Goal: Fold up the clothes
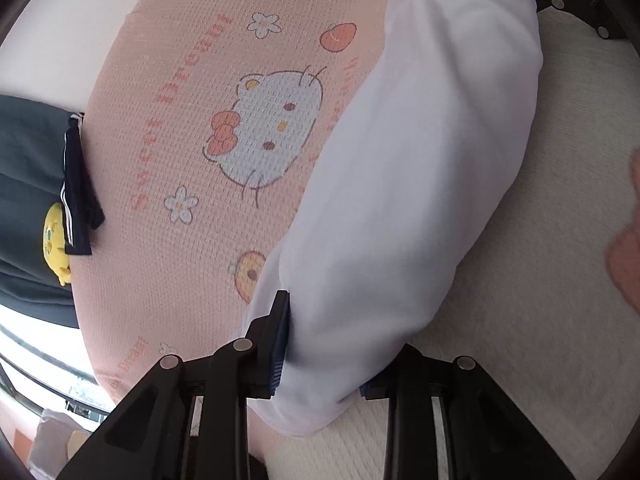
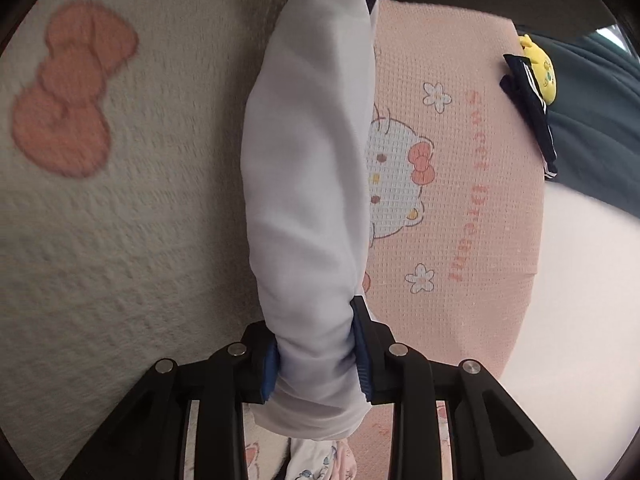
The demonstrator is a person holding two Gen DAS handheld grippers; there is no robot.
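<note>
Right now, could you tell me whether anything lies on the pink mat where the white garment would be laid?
Nothing visible does. The white garment hangs between the left gripper and right gripper; the printed pink mat beneath shows no objects.

I see a pink cartoon-cat blanket (image 1: 192, 128) mid-frame, and a yellow plush toy (image 1: 56, 236) at the left edge.

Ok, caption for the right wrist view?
Right gripper clamps one end of a white garment stretched above the pink cartoon-cat mat.
</note>
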